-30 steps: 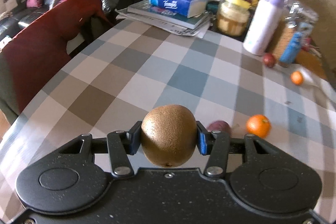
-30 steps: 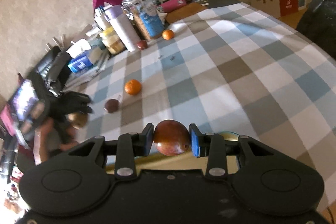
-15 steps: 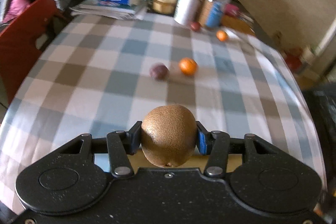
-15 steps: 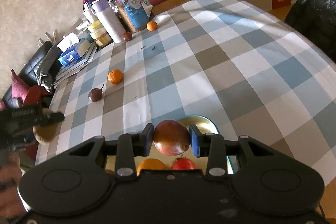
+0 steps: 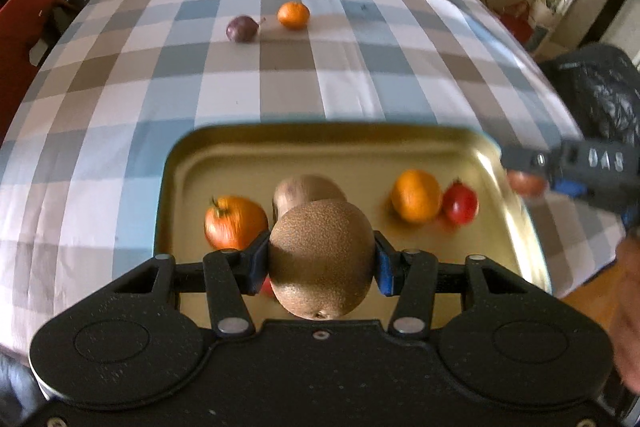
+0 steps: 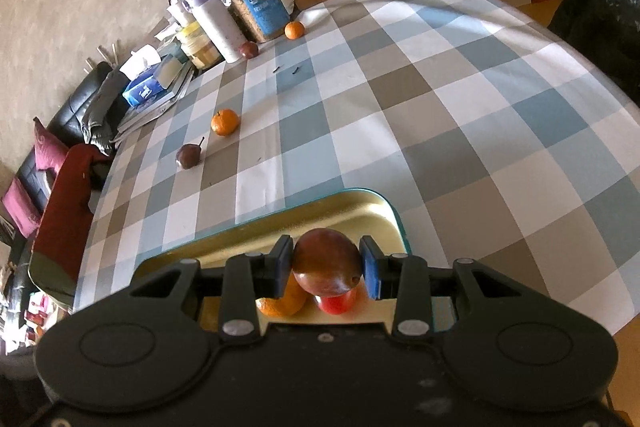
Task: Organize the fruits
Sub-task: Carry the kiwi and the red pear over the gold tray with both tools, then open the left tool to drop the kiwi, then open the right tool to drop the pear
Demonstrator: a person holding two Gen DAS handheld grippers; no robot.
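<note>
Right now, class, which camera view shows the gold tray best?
The left wrist view: the gold tray shows nearly whole, with the fruits lying inside. The right wrist view shows only the tray's far rim and corner; the right gripper hides the rest.

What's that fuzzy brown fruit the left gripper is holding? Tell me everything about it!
It looks like a kiwi: egg-shaped, with rough, speckled brown skin and a small dark stem spot at its near end. The left gripper pinches it between two blue pads, held above the gold tray, just in front of another kiwi lying inside.
</note>
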